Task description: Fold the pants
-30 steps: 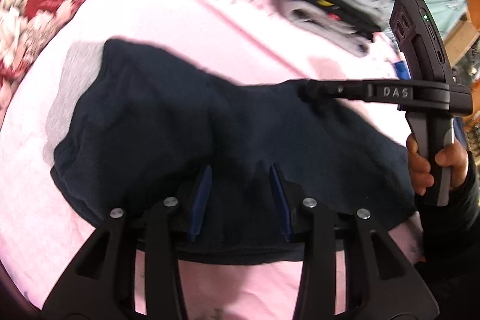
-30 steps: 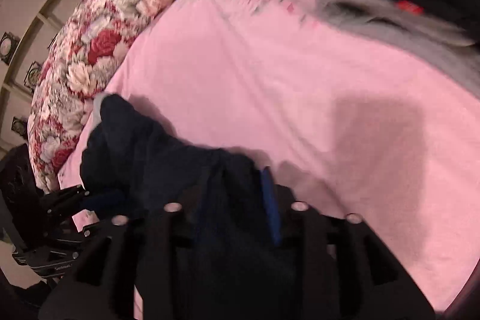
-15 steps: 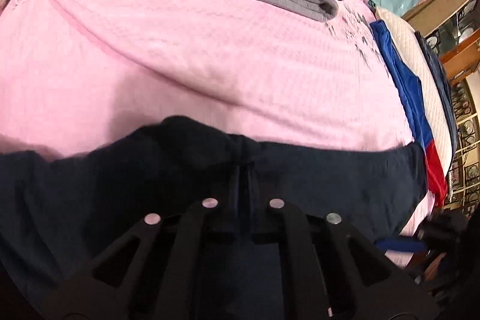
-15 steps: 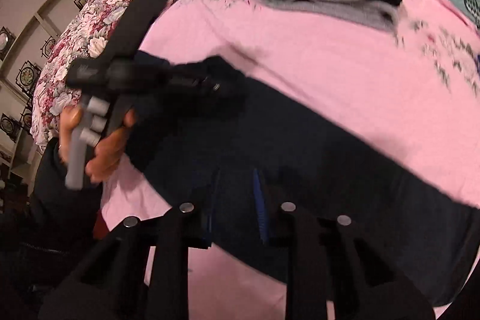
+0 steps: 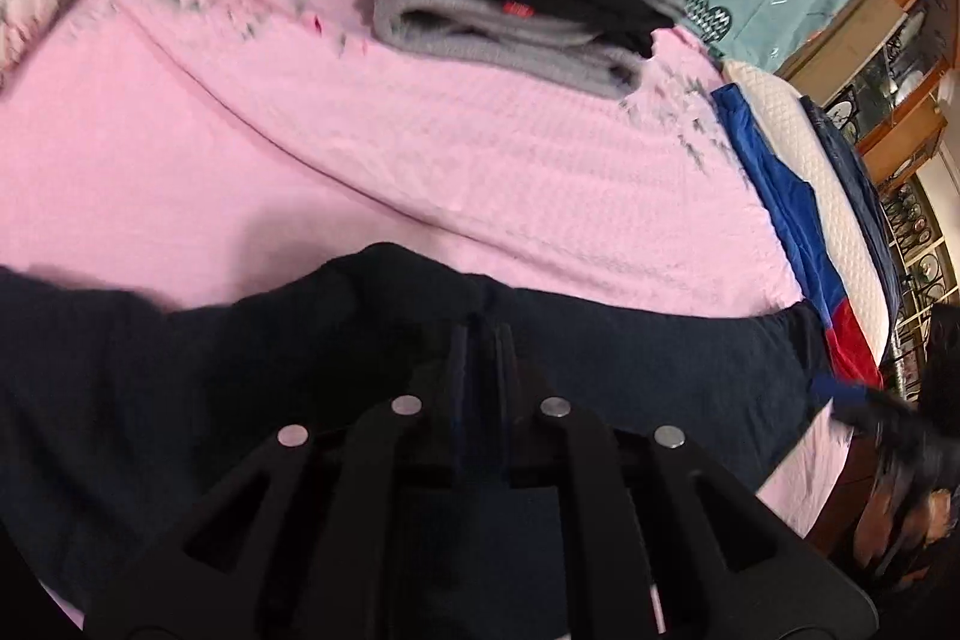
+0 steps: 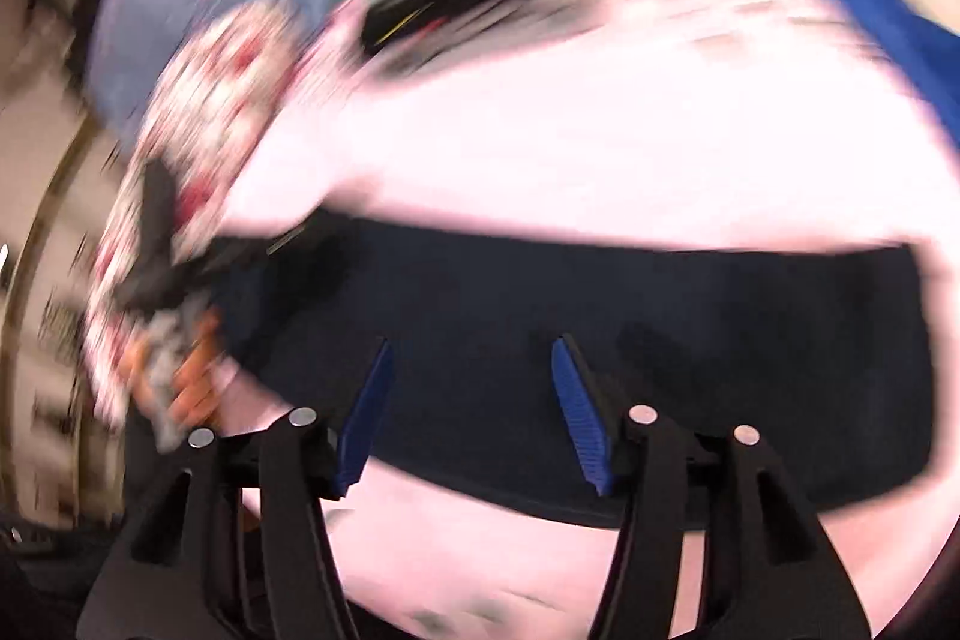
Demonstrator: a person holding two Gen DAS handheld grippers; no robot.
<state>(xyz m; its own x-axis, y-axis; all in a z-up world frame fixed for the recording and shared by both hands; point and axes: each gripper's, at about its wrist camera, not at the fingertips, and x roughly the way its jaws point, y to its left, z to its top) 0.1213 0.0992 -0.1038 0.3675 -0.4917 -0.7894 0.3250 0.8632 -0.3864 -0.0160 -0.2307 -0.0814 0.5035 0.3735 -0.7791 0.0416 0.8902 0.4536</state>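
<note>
Since half a second ago the right gripper (image 6: 474, 412) has released and spread wide above the dark pants (image 6: 600, 310) at 6 o'clock, while the left gripper (image 5: 480, 358), at 6 o'clock, pinches them narrowly on the pink bed (image 5: 420, 148), probably anchoring the fold.

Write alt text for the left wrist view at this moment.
The left gripper is shut on a bunched ridge of dark navy pants lying across a pink bedspread. A stack of folded grey and black clothes sits further back.

Heavy motion blur, right wrist view.
</note>
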